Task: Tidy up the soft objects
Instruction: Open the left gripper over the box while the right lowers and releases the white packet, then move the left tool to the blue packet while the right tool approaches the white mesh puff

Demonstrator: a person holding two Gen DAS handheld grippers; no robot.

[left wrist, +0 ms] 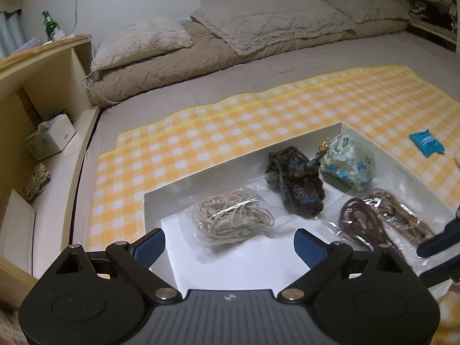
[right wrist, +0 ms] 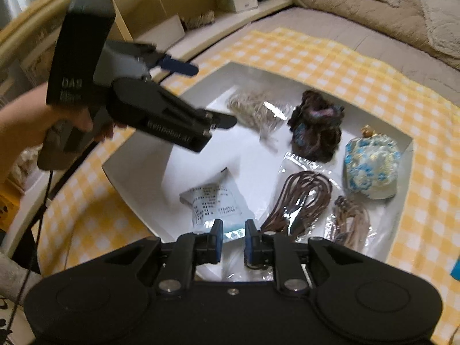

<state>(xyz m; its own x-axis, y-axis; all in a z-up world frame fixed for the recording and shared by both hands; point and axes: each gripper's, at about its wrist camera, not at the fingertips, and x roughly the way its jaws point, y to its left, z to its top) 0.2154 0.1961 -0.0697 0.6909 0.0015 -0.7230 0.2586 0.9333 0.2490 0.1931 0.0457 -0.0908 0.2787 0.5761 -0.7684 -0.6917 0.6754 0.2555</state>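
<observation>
Pinching corner of white printed packet (right wrist: 214, 204), right claw (right wrist: 233, 237) nearly closed, packet lying flat on tray floor, likely being set down or shifted to open spot. Left claw (left wrist: 230, 243) spread wide, empty, hovering over bagged beige cord (left wrist: 233, 220). White tray (left wrist: 155, 201) on yellow checked cloth (left wrist: 230, 120) on bed collects soft items: dark knit piece (left wrist: 296, 184), blue floral pouch (left wrist: 348, 162), bagged brown cords (left wrist: 382, 218). Blue packet (left wrist: 427, 142) lies outside tray on cloth, probably next to gather.
</observation>
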